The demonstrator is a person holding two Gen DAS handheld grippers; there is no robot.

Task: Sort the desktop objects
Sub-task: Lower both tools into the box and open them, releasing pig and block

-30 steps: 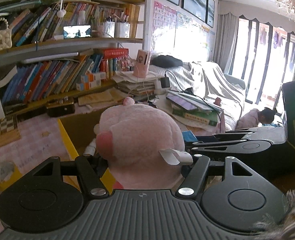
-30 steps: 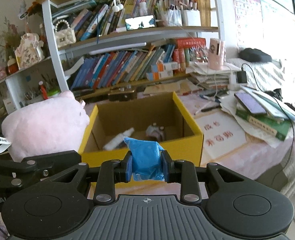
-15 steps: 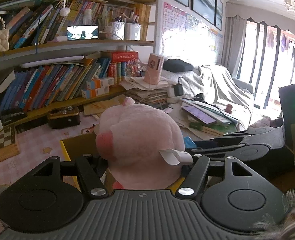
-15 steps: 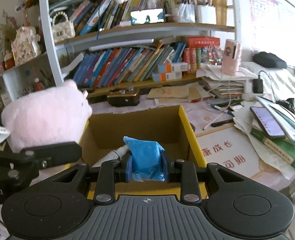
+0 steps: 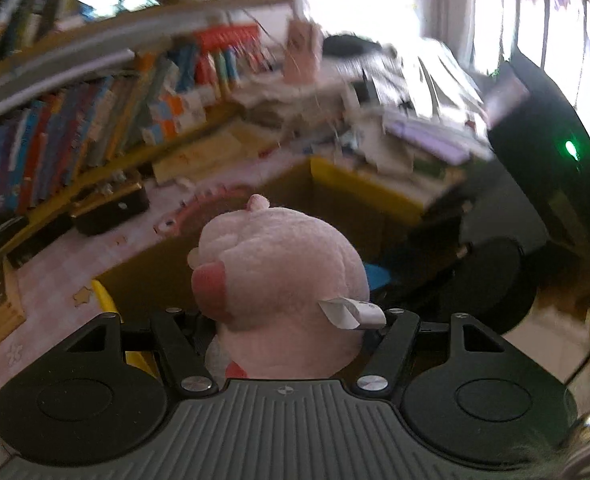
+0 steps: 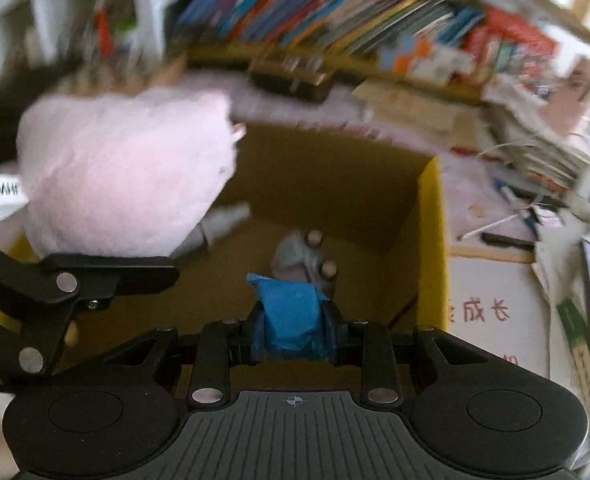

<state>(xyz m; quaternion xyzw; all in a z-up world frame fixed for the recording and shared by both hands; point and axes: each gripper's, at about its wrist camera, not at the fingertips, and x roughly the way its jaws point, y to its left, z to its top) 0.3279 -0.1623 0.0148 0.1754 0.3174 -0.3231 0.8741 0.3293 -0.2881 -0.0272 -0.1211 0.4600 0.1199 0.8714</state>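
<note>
Both loads held over the open box
The pink plush [image 5: 279,276] is pinched by the left tongs [image 5: 285,320], the blue packet [image 6: 291,316] by the right tongs [image 6: 293,330], tilted down between the yellow-edged box [image 6: 431,240] walls.

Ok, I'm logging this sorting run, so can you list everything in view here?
Plush toy: one, pink, held over the box.
Packet: one, blue, held over the box.
Box: one, yellow cardboard, open, on the desk.
White bottle: one, lying inside the box.
Grey object: one, inside the box, too blurred to name.
Books: many, mixed colours, on the shelf behind.
Dark case: one, before the books.
Left gripper: black, clamped on the plush toy.
Right gripper: black, shut on the packet.
</note>
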